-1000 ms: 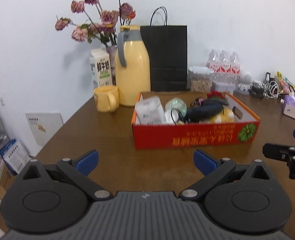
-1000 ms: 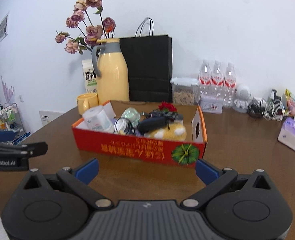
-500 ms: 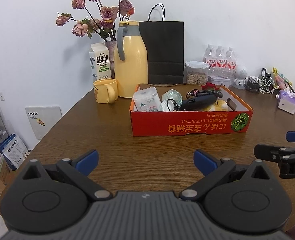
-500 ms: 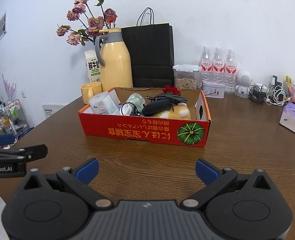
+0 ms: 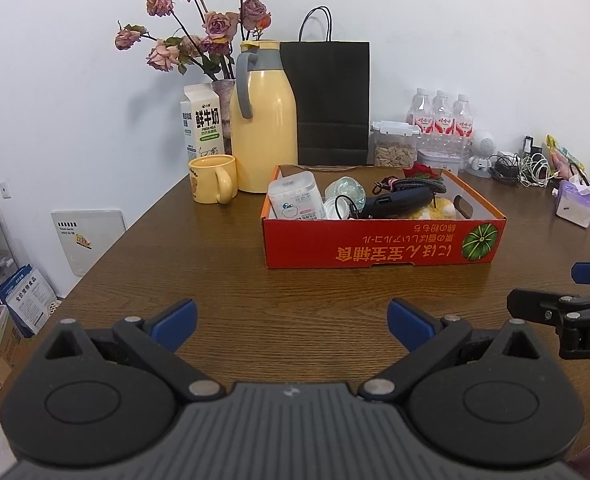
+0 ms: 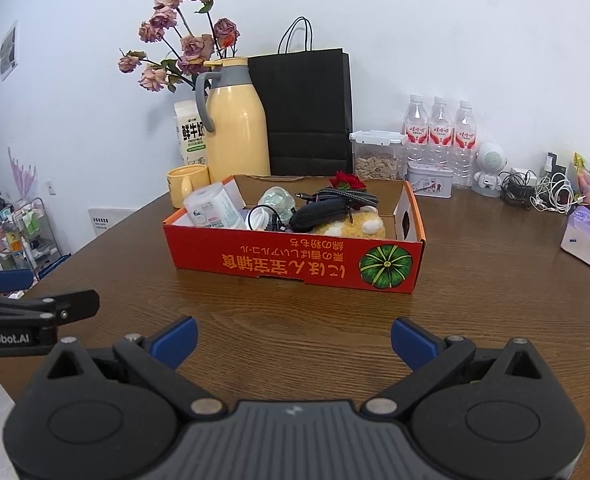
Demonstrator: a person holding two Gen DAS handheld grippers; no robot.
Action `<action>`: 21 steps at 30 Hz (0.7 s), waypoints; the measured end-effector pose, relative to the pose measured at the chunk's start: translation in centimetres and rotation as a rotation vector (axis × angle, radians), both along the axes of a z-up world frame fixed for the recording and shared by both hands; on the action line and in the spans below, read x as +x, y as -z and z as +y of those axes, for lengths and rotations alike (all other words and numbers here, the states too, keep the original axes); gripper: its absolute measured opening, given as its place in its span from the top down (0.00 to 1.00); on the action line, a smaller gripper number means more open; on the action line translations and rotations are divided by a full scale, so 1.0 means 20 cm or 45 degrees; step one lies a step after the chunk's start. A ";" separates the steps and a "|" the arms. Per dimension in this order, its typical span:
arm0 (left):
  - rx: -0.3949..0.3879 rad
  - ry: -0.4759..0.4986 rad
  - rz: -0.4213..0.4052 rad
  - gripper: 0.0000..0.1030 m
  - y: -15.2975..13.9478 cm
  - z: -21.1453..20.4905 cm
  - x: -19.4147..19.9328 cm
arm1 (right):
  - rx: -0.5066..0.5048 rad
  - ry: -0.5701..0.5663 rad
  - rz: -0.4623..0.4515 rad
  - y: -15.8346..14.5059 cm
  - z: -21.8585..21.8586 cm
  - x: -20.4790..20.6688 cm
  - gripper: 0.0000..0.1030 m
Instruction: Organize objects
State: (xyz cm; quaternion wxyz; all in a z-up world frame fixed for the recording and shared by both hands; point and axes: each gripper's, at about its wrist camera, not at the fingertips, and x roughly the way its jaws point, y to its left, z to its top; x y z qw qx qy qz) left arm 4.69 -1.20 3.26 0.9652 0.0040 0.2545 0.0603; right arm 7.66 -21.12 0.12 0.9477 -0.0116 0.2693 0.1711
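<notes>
Left gripper (image 5: 291,318), right gripper (image 6: 293,338) both spread, empty, hovering short of filled red cardboard box (image 6: 295,260); step unclear.

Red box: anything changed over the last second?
Both tongs, left and right, backed away from the red box, which looks smaller and farther now. Nothing grasped or released. Both stay open; the box contents and table items look unmoved.
</notes>
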 end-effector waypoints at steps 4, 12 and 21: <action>-0.001 -0.001 0.002 0.00 0.00 0.00 0.00 | -0.001 0.000 0.001 0.00 0.00 0.00 0.00; 0.000 -0.001 0.003 0.00 0.00 0.00 0.00 | -0.003 0.003 0.003 0.00 0.00 0.00 0.00; 0.002 -0.006 0.011 0.00 0.01 0.00 0.00 | -0.002 0.003 0.004 0.00 0.00 0.00 0.00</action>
